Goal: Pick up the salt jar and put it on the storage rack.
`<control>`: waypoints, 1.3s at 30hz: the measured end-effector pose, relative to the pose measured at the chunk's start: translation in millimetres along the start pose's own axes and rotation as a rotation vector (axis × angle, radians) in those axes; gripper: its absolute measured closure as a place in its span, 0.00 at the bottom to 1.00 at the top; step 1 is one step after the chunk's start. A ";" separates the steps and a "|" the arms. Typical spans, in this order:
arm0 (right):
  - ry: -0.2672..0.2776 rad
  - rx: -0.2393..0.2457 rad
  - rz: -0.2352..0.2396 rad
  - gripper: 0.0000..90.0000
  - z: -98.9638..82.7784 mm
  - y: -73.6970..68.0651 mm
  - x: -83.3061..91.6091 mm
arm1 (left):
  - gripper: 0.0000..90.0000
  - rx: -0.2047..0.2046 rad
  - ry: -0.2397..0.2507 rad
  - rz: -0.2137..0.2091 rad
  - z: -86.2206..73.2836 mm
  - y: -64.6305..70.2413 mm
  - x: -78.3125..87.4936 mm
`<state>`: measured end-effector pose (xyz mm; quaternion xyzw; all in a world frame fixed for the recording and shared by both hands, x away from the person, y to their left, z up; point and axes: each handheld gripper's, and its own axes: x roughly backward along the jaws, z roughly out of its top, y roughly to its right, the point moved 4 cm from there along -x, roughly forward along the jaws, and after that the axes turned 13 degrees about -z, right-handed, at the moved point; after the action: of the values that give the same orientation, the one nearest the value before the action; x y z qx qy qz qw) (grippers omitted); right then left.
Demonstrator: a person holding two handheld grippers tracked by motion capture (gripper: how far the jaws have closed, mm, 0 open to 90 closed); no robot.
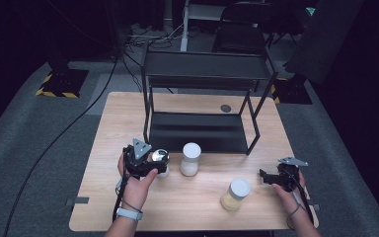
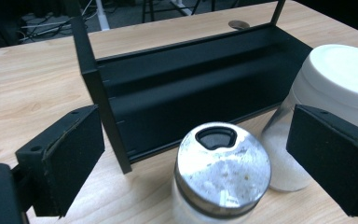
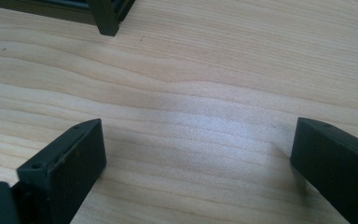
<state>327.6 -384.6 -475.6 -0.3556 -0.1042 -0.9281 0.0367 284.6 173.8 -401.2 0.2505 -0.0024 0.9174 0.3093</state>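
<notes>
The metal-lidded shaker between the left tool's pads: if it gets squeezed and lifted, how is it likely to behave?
The metal-lidded shaker looks like clear glass, so probably rigid but smooth and somewhat slippery against the pads. It seems tall for its width, so a sideways nudge might tip it toward the white-lidded jar close beside it. The open pour hole could spill contents if tilted.

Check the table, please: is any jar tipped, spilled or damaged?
Nothing stands out. The metal-lidded shaker, the white-lidded jar and the yellow-filled jar all stand upright on the table, with no spill visible.
</notes>
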 end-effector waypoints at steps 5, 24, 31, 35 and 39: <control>0.000 0.000 0.000 0.03 0.0 0.0 0.0 | 0.05 -0.004 -0.005 -0.003 1.7 0.8 -7.0; 0.000 0.001 0.003 0.03 -0.5 0.3 0.6 | 0.07 -0.005 -0.075 0.009 -22.1 1.2 -32.8; 0.000 0.001 0.003 0.03 -0.5 0.3 0.7 | 0.10 0.005 -0.101 0.009 -33.3 -0.1 -41.1; 0.000 0.001 0.003 0.03 -0.5 0.3 0.7 | 0.14 0.011 -0.109 0.012 -36.8 -0.9 -42.9; 0.000 0.001 0.003 0.03 -0.5 0.3 0.7 | 0.23 0.022 -0.107 -0.018 -38.7 -3.7 -44.5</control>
<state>326.9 -384.9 -475.4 -0.3559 -0.1039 -0.9279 0.0383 299.3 157.7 -456.1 0.3025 -0.0066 0.8999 0.3139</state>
